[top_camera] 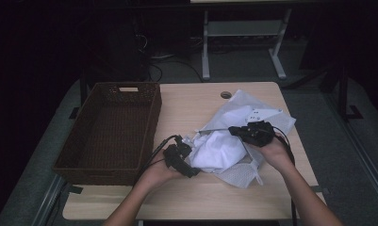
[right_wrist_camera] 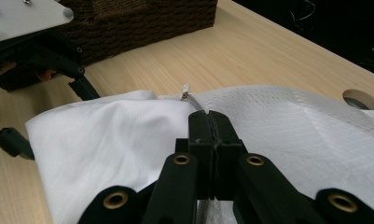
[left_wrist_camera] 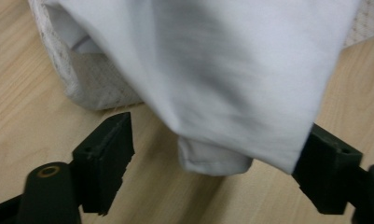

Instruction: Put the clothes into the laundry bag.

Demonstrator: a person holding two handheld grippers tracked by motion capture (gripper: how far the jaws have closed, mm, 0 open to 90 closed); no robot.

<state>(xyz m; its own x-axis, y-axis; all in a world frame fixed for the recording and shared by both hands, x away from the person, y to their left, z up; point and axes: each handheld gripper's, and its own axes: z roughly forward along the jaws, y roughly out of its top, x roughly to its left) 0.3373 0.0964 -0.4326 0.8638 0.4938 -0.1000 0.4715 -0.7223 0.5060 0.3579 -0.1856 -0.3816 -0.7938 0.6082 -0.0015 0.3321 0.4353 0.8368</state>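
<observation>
Stuffing white cloth (top_camera: pixel 218 151) into mesh laundry bag (top_camera: pixel 252 117) mid-table: left gripper (left_wrist_camera: pixel 212 154) open, jaws astride the cloth's hanging fold, nothing pinched. Right gripper (right_wrist_camera: pixel 211 128) clamped at the bag's zipper edge. Risk: cloth slides out, or zipper (right_wrist_camera: pixel 186 92) snags it. Wicker basket (top_camera: pixel 112 129) far left.

high view dim with a black surround, left gripper view motion-blurred, right gripper view bright and mostly sharp.

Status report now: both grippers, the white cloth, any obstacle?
Left gripper open around white cloth. Right gripper shut on mesh bag edge. Basket beside, clear.
</observation>
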